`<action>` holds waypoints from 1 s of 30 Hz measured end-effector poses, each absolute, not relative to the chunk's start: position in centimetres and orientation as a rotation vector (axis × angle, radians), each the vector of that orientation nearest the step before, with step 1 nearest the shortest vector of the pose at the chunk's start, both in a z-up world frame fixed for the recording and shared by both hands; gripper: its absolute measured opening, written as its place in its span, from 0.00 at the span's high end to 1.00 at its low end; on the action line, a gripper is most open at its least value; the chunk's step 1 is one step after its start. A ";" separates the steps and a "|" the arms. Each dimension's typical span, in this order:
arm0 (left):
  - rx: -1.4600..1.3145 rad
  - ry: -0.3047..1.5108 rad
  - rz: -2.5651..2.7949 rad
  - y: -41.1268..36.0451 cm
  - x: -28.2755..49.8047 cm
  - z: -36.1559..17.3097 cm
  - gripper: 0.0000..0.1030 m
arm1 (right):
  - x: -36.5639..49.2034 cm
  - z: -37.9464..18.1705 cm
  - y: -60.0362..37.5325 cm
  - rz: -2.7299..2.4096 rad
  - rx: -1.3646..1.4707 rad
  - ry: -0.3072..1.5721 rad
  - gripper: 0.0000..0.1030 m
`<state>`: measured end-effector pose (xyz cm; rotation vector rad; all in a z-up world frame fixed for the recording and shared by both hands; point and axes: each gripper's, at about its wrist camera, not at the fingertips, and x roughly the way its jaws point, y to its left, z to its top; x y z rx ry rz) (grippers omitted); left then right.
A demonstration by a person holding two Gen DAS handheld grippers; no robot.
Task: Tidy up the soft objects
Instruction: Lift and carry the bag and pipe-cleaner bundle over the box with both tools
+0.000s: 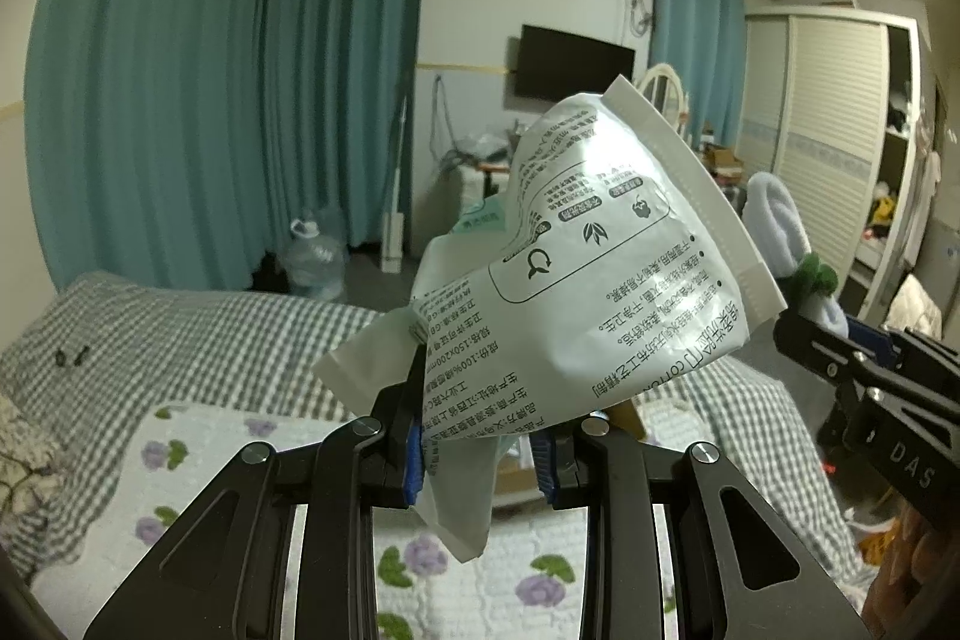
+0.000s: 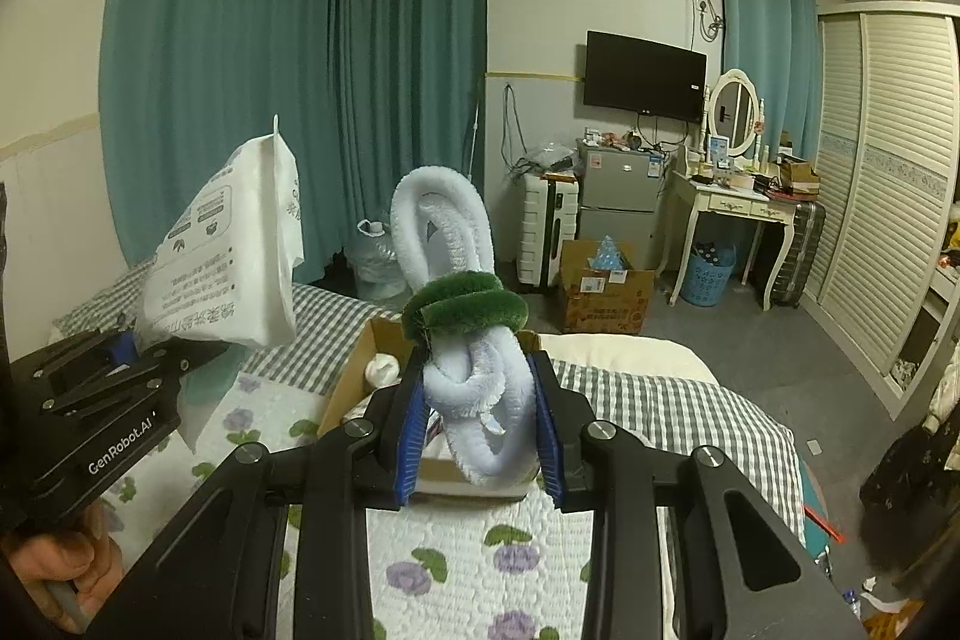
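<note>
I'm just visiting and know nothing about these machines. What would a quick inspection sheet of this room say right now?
Surface: bed with checked sheet and flowered quilt.
Job's things: white packet and fluffy white loop with green band, both held up; cardboard box on the bed.
Clutter: water jug, floor box, crowded dressing table.
Claws: left claw shut on packet; right claw shut on loop.
Cables: wires hanging beside the television.
Surroundings: teal curtains, wardrobe.

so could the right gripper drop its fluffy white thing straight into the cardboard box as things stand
Probably yes. The right gripper holds the fluffy white item right above the open cardboard box on the bed, with nothing between them; the left gripper stays off to the side.
</note>
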<state>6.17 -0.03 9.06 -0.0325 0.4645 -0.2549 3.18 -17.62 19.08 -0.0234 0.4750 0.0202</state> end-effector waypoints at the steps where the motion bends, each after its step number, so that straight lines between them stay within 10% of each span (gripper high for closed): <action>1: -0.037 0.471 -0.257 -0.3 6.9 8.9 0.73 | 4.0 18.8 -17.6 0.021 -0.025 0.480 0.70; 30: -0.019 0.765 -0.259 -7.0 23.5 -1.7 0.73 | 24.1 3.1 -19.1 0.031 -0.054 0.768 0.69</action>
